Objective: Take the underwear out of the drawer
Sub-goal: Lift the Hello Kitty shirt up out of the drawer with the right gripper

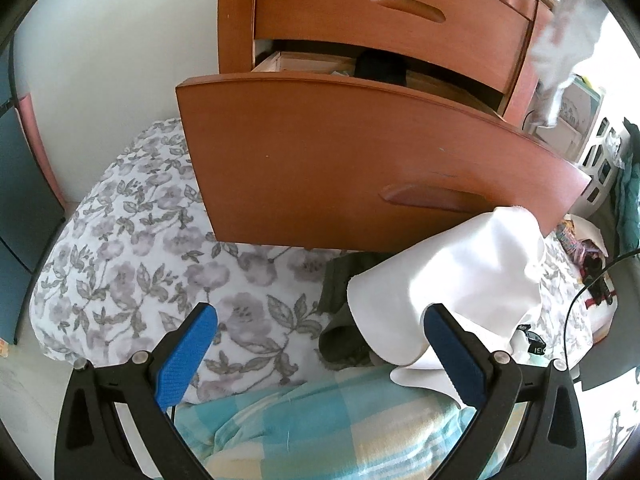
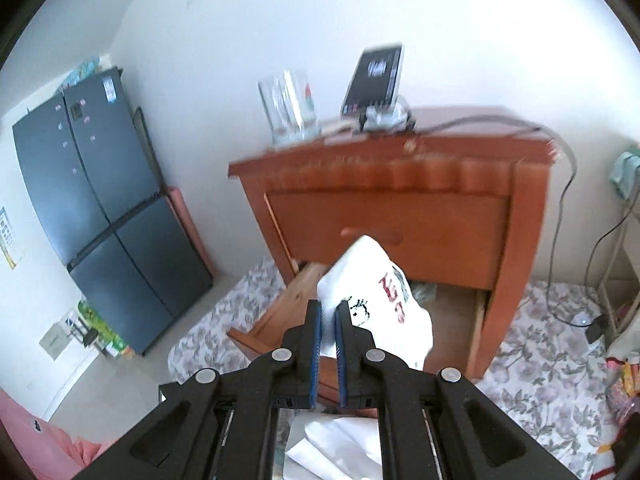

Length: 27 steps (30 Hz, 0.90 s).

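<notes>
A: Underwear, a white cotton piece with red and black print (image 2: 376, 300), hangs pinched between the blue pads of the right gripper (image 2: 328, 312), whose jaws are pressed nearly together on the cloth. It is up in the air in front of the reddish-brown wooden nightstand (image 2: 400, 208), above the pulled-out lower drawer (image 2: 280, 312).

B: And the left gripper (image 1: 320, 324)?

A: Its jaws are spread wide with nothing between them. It points down over the bed, at a white quilt with a grey flower print (image 1: 132, 248). The right pad stands in front of a plain white cloth (image 1: 452, 280) that lies heaped on the quilt just below the drawer front, but I see no pinch on it.

B: What else lies there?

A: A dark olive garment (image 1: 340, 320) lies partly under the white cloth, and a blue-and-yellow checked blanket (image 1: 320, 428) lies nearest the camera. From the left wrist view the drawer stands well open, with something black (image 1: 380, 68) showing inside at the back; I cannot tell what it is.

B: Anything on top of the nightstand?

A: A clear glass (image 2: 288, 108) and a dark phone propped on a stand (image 2: 376, 76), both blurred. A dark grey four-door refrigerator (image 2: 104, 200) stands against the wall to the left.
</notes>
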Tool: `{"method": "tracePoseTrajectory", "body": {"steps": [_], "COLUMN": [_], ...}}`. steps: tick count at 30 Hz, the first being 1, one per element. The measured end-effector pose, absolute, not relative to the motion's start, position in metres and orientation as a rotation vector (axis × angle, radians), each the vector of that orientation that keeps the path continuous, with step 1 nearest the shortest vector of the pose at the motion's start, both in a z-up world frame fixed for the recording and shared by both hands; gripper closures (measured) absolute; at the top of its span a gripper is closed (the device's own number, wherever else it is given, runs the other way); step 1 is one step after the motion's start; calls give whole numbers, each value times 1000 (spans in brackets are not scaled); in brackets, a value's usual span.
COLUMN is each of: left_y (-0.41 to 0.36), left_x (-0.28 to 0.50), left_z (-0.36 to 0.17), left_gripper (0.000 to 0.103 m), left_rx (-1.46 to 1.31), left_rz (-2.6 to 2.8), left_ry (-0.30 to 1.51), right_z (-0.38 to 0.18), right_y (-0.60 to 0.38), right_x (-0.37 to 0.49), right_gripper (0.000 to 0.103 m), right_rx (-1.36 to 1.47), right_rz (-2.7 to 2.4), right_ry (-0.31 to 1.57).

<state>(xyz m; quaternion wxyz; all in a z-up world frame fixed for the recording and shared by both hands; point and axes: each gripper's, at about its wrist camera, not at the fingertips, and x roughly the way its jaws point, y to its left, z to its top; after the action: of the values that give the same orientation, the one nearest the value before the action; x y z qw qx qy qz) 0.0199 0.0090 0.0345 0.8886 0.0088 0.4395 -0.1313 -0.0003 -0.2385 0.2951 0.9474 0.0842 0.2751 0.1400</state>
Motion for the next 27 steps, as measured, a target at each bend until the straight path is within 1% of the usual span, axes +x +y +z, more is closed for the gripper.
{"method": "tracePoseTrajectory", "body": {"steps": [6,11,23,27], "left_y": [6,2,-7,-10], "left_x": [15,11,2,-2], "left_z": [40,43,48,51], "left_gripper": [0,0,0,0], "left_rx": [38,60,109,123], "left_rz": [-260,-256,-258,-263], "left_ry": [902,899,889,878], "right_z": [317,317,266,242], "right_y": [-249,-254,-271,-271], "right_x": [-41,-66,-86,-87], "right_gripper": [96,96,96,96], "right_rx": [181,182,257,268], "right_rz": [268,250,178,155], "right_ry": [454,421,501,556]}}
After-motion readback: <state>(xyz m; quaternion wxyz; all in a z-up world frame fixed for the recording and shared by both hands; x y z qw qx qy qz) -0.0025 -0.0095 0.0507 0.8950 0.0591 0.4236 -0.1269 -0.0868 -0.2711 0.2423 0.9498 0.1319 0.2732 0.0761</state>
